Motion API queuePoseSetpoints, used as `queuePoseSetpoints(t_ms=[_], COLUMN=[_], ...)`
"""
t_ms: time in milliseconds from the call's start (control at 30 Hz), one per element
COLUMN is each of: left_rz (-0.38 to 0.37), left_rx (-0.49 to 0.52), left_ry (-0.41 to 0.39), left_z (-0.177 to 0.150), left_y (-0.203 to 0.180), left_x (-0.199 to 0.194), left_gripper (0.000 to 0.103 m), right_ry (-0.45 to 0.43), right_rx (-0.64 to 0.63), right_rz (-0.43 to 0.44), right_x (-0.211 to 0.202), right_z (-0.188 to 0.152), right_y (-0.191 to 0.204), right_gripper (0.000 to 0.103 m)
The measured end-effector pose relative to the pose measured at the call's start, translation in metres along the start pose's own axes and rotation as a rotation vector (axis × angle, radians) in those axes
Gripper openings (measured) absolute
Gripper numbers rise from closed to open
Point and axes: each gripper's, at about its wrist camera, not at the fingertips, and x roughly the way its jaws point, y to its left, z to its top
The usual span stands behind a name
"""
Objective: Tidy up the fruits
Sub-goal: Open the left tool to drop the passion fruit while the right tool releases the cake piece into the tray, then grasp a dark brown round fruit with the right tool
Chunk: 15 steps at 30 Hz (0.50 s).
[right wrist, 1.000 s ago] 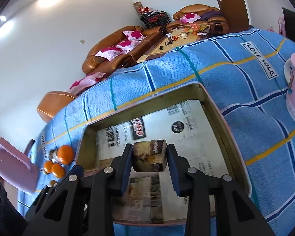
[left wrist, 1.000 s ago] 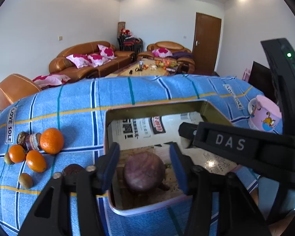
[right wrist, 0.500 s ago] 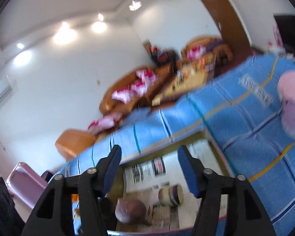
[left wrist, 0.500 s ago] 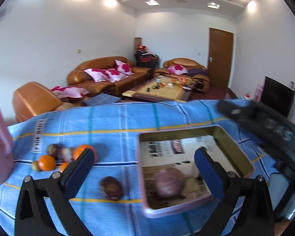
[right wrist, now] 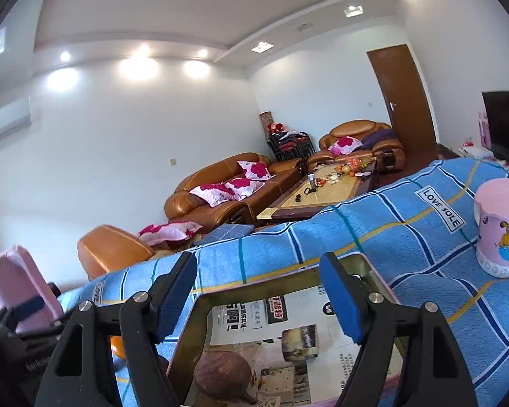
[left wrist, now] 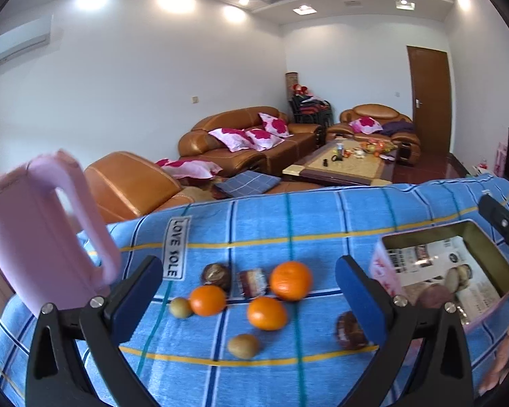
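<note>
Both grippers just let go: my left gripper (left wrist: 247, 291) has opened fully and my right gripper (right wrist: 258, 295) is partway open, jaws just been widening, nothing in either. The dark purple round fruit (right wrist: 222, 371) and small brown wrapped block (right wrist: 300, 342) now sit in the paper-lined gold tin tray (right wrist: 373, 264), bottom centre. Left has swung to the loose pile mid-frame on the blue plaid cloth (left wrist: 322, 217): three oranges (left wrist: 290, 279), two kiwis (left wrist: 243, 346), three dark pieces, all still to move.
</note>
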Motion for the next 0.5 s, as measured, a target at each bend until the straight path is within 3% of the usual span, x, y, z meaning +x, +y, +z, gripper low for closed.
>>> queuePoseSetpoints(t_ms=[167,500], left_rz=[0.001,-0.001], left_rx=[-0.059,-0.021], left_ry=[0.021,0.048], left_z=[-0.017,-0.028], left_y=[0.013,0.011], left_x=[0.01,0.014], left_gripper=[0.103,0.103], right_ry=[0.0,0.01], right_rx=[-0.052,-0.084], right_rz=[-0.004,0.001], right_x=[0.005,0.003], right_z=[-0.006,-0.01], right_y=[0.006,0.015], right_gripper=[0.076,0.076])
